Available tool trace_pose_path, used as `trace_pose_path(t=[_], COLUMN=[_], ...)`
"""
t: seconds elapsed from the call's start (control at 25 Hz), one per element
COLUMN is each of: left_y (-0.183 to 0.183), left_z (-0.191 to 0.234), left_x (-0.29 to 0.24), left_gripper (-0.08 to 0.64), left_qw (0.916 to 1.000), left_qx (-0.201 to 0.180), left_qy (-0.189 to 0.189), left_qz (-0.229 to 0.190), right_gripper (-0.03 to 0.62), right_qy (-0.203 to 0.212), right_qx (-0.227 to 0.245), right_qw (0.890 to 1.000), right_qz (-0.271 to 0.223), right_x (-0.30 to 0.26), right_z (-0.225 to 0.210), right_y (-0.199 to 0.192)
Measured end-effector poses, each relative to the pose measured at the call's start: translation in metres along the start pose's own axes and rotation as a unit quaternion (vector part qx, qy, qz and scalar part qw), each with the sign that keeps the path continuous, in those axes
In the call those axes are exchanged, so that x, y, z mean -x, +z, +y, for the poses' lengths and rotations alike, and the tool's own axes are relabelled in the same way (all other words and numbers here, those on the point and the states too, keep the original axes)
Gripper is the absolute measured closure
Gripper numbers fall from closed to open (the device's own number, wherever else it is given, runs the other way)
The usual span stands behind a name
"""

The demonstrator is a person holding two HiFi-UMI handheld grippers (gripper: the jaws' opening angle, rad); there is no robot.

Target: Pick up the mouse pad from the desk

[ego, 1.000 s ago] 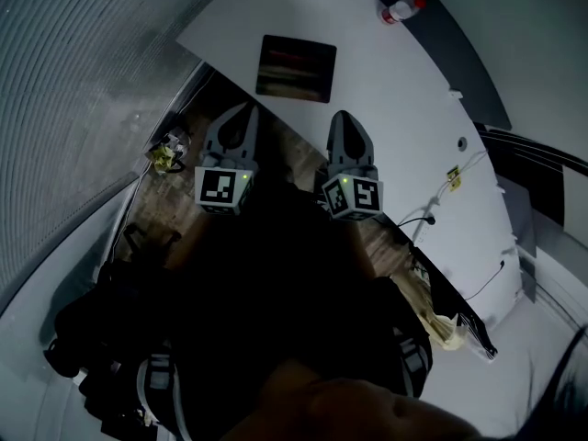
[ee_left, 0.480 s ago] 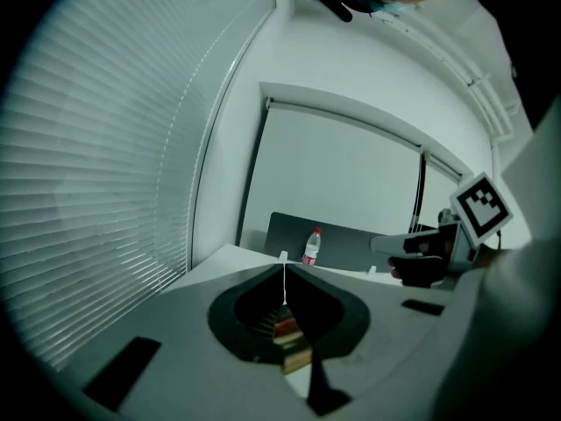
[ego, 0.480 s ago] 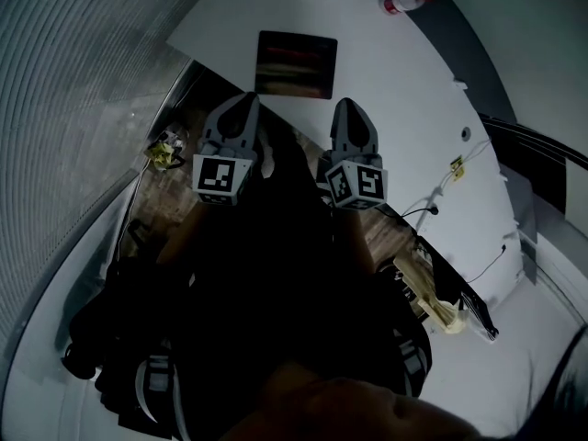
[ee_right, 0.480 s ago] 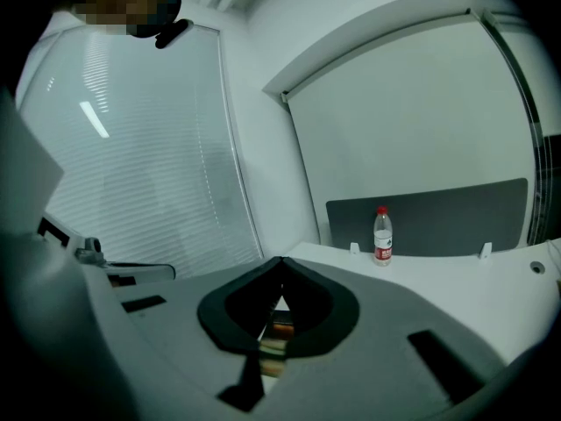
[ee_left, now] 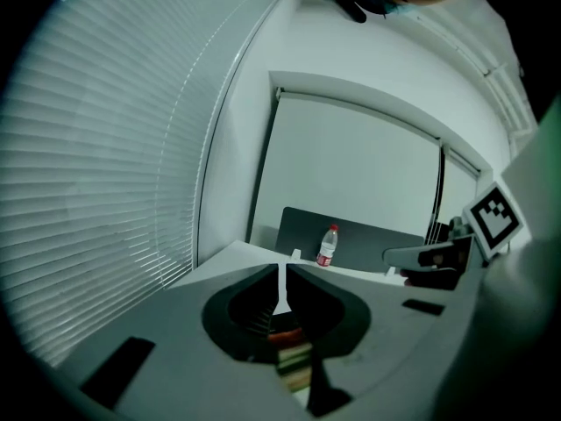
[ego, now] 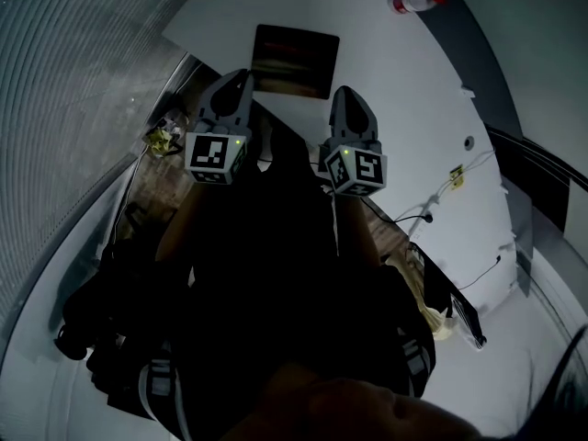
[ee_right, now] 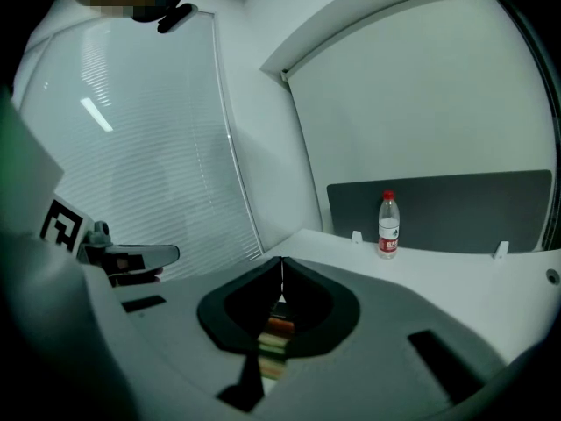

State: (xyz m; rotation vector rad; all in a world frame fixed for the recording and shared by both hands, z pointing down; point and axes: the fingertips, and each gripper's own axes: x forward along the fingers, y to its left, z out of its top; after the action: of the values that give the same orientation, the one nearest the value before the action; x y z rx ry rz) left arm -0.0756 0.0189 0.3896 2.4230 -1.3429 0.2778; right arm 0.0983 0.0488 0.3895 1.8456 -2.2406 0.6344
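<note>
A dark rectangular mouse pad (ego: 296, 61) with a striped picture lies flat on the white desk (ego: 404, 108), close to its near edge. My left gripper (ego: 241, 79) is shut and empty, its tip just short of the pad's near left corner. My right gripper (ego: 348, 95) is shut too, just right of the pad's near right corner, over the desk's edge. In the left gripper view the pad (ee_left: 292, 355) shows through the gap under the closed jaws (ee_left: 282, 274). The right gripper view shows the same strip of pad (ee_right: 273, 338) below its shut jaws (ee_right: 281, 270).
A plastic water bottle with a red cap (ego: 415, 1) stands at the far side of the desk before a dark partition (ee_right: 438, 209). Cables (ego: 432, 211) run along the desk's right part. Window blinds (ee_left: 114, 165) are at the left. Brown floor (ego: 184, 200) lies below the desk edge.
Both grippers have moved forward and down toward the near edge of the pad, staying shut. The pad has not moved on the desk.
</note>
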Motion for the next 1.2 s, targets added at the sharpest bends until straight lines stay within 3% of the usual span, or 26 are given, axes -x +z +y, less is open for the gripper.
trace_pose_path(t=[0.32, 0.56, 0.72, 1.2], left_y=[-0.038, -0.082, -0.105, -0.165], left_z=[0.008, 0.021, 0.024, 0.035], left_x=[-0.029, -0.056, -0.071, -0.099], left_gripper=[0.552, 0.552, 0.460, 0.394], left_qw=[0.9980, 0.9925, 0.9874, 0.9735], left_qx=[0.012, 0.044, 0.071, 0.064], left_qy=[0.023, 0.044, 0.040, 0.055], left_qz=[0.058, 0.105, 0.136, 0.213], right_gripper=[0.584, 0.551, 0.546, 0.475], right_qy=[0.006, 0.005, 0.001, 0.011], right_qx=[0.000, 0.000, -0.002, -0.004], right_qw=[0.999, 0.995, 0.993, 0.976], right_qz=[0.041, 0.096, 0.120, 0.217], right_x=[-0.031, -0.058, -0.071, -0.103], right_z=[-0.020, -0.040, -0.054, -0.080], right_y=[-0.024, -0.064, -0.086, -0.158])
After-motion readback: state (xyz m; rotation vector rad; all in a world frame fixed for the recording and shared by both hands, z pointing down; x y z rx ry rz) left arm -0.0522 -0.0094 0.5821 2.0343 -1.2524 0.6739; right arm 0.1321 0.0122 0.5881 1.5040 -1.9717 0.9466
